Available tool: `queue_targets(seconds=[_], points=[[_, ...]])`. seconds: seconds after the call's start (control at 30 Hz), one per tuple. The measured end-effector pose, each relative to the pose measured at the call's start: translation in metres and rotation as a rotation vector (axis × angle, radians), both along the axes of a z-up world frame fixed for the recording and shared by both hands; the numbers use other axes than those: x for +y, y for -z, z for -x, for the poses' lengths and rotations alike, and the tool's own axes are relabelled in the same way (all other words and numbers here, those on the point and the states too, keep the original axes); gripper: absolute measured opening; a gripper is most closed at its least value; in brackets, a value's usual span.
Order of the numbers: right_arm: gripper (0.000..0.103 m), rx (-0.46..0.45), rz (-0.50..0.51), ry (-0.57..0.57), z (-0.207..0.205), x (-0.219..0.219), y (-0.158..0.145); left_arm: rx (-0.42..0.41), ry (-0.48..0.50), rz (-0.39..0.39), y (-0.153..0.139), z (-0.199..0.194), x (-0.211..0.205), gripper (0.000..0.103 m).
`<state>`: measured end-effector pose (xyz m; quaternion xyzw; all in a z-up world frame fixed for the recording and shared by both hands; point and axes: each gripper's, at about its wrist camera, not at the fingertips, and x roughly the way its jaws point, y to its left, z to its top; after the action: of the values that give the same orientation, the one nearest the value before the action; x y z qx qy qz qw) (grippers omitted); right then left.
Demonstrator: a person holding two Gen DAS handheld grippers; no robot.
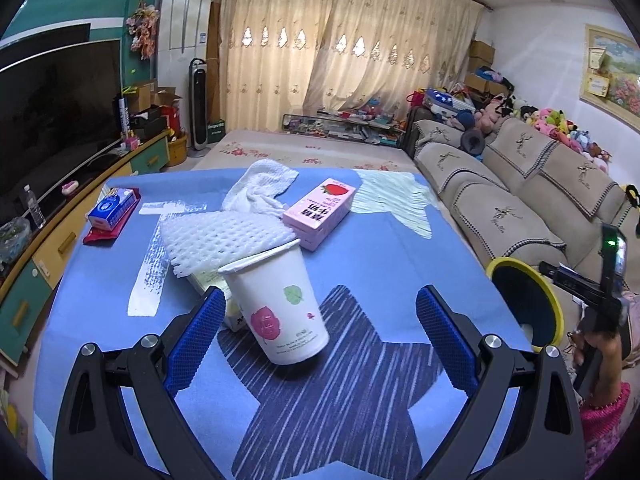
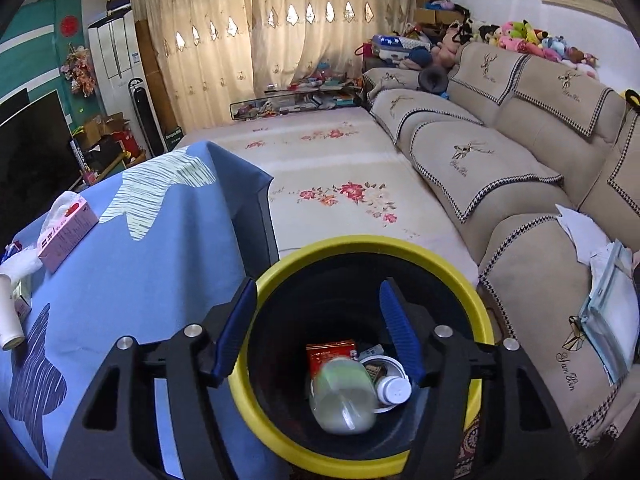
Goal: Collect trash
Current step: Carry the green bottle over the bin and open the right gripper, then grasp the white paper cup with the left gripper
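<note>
The right gripper (image 2: 318, 330) hangs over the black round bin with the yellow rim (image 2: 372, 246), its blue jaws apart and nothing between them; a pale, translucent plastic bottle (image 2: 344, 396) already lies inside with a red packet (image 2: 330, 350) and a white-capped little bottle (image 2: 394, 390).

The left gripper (image 1: 320, 314) faces the white paper cup with pink and green printed blobs (image 1: 280, 304), which leans tilted on the blue star-patterned tablecloth (image 1: 400, 264); its jaws stand wide, the left pad just beside the cup, the right well clear.

To take the cup well, I judge it best to centre it between the pads and close gently on the body, since thin paper crushes.

Also left: white foam netting (image 1: 216, 240), a crumpled white cloth (image 1: 262, 188), and a pink strawberry milk carton (image 1: 320, 212) printed in Chinese; small print on the cup is too tiny to read.
</note>
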<state>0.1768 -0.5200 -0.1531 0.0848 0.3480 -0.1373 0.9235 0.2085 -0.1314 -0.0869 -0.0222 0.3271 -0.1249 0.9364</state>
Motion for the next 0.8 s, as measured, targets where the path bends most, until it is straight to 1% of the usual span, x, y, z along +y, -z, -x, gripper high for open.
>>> queue_targets(seconds=[0.1, 0.27, 0.5, 0.6, 0.7, 0.77, 0.8], points=[[0.066, -0.016, 0.013, -0.004, 0.007, 0.006, -0.005, 0.010, -0.025, -0.003, 0.005, -0.006, 0.004, 0.095], [0.066, -0.019, 0.009, -0.025, 0.008, 0.014, -0.008, 0.043, -0.060, -0.011, 0.015, -0.022, 0.013, 0.095], [0.066, -0.009, 0.005, -0.052, 0.001, 0.025, -0.005, 0.075, -0.054, -0.014, 0.026, -0.045, 0.013, 0.094], [0.066, -0.002, 0.005, -0.062, -0.002, 0.028, -0.003, 0.084, -0.048, -0.017, 0.029, -0.055, 0.009, 0.088], [0.066, 0.000, 0.001, -0.068, -0.004, 0.031, -0.001, 0.114, -0.054, -0.023, 0.035, -0.068, 0.007, 0.082], [0.066, 0.000, -0.001, -0.071, -0.004, 0.032, -0.001, 0.135, -0.054, -0.018, 0.040, -0.075, 0.007, 0.074], [0.066, -0.001, -0.002, -0.072, -0.004, 0.033, -0.001, 0.148, -0.055, -0.017, 0.043, -0.079, 0.007, 0.072]])
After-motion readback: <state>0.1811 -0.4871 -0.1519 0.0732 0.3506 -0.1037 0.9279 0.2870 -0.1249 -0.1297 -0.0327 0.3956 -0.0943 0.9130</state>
